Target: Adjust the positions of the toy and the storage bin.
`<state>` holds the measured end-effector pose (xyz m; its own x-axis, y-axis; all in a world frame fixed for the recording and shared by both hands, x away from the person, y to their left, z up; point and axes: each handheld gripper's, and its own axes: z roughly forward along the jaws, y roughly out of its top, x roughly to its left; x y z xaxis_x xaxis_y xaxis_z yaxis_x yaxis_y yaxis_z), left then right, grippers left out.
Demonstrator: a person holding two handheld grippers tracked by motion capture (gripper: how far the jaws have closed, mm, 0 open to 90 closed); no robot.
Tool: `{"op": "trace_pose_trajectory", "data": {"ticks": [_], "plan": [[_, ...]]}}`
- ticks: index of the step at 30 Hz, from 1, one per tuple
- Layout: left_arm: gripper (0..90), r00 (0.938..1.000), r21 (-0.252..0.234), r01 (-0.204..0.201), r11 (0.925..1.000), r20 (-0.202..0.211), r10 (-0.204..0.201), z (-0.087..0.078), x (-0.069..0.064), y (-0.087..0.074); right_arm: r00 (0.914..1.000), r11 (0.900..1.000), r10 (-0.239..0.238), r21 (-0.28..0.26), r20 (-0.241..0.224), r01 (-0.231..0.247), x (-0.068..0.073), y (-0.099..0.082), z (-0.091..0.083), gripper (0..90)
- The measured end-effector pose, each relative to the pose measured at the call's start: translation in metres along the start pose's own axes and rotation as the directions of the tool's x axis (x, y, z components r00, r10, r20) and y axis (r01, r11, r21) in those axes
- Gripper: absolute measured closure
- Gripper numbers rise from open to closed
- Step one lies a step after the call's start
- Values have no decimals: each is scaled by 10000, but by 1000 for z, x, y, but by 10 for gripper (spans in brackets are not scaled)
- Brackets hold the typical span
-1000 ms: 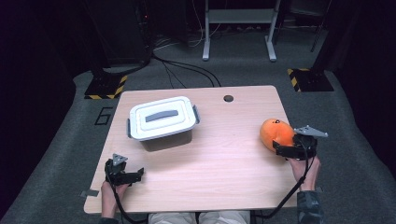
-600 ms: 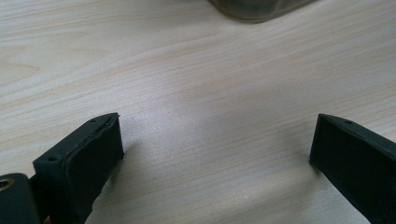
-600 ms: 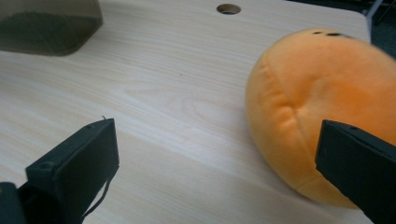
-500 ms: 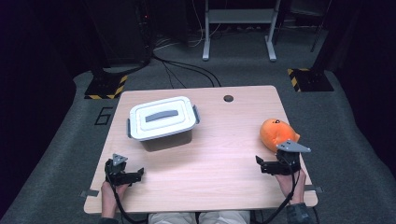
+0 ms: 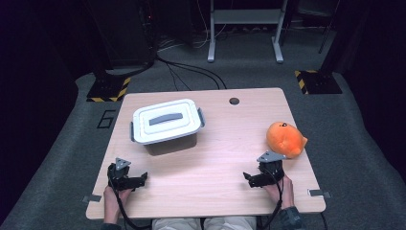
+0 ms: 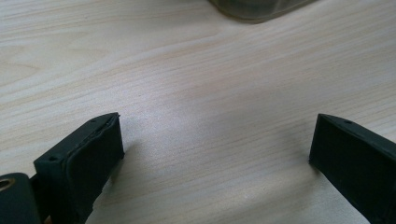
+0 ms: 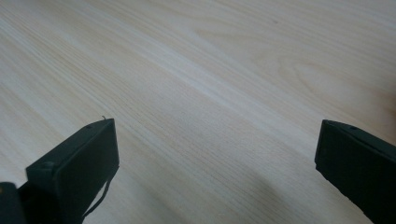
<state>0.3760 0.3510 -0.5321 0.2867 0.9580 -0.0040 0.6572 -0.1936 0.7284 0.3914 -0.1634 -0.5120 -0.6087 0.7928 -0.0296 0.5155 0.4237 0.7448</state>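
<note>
Resting both hand-held grippers, left (image 5: 125,178) and right (image 5: 261,176), jaws apart, empty; next you reach the orange plush toy (image 5: 285,139).

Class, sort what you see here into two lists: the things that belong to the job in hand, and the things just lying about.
Job in hand: orange plush toy; lidded white box; right gripper; left gripper, both open.

Lying about: floor cables; metal stand; striped base plates.

Table (image 5: 215,158) – pale matt wood grain; box (image 5: 165,122) – smooth plastic; orange toy (image 5: 285,139) – plush cloth.
</note>
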Motion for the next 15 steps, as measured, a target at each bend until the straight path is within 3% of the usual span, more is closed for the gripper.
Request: {"op": "trace_pose_trajectory", "data": {"ticks": [7,15], "plan": [[25,10000,3,-5,10000,-15,5,0,0,0,9989,9981,-457,417,-75,460,-2,-6,15,0],[20,9998,28,175,9998,-131,-175,0,-2,0,9991,9987,-353,359,-233,362,-4,-7,17,3]]}}
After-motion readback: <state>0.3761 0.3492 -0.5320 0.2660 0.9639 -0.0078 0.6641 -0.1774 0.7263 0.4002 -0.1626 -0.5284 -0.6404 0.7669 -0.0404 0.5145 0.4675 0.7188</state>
